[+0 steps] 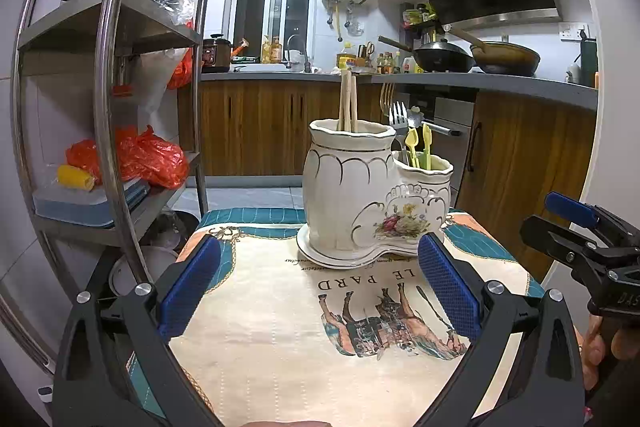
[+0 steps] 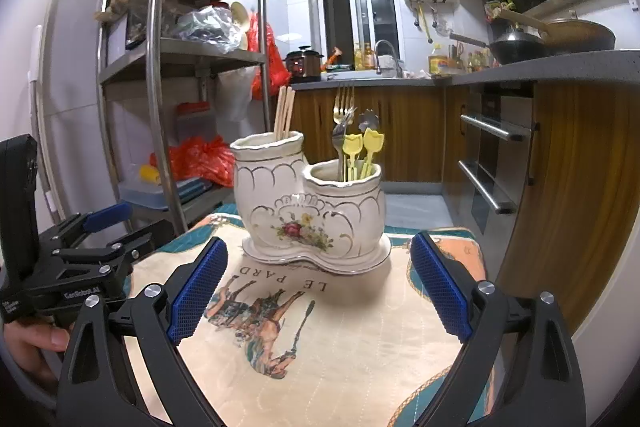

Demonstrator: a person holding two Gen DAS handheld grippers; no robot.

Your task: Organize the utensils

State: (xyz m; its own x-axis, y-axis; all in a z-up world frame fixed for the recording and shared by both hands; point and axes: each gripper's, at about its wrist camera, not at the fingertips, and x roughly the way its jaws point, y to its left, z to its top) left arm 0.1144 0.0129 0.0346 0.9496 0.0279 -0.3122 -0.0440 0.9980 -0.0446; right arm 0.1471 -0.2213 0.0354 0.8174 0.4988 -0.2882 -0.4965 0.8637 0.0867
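Centrally, on the far part of the cloth (image 2: 344, 339), the holder (image 2: 310, 209) stands with chopsticks (image 2: 283, 115) left, forks (image 2: 345, 131) right. Left gripper (image 1: 318, 283) and right gripper (image 2: 318, 285) are spread, empty. Apparently nothing loose remains; any regrasp should be made high on a handle.

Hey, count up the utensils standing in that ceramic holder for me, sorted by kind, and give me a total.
Wooden chopsticks, tall compartment: 2, as far as I can tell
Metal forks, short compartment: 2
Yellow tulip-topped picks, short compartment: 2
Metal flower-topped utensil, short compartment: 1
Total: 7, all in the ceramic holder
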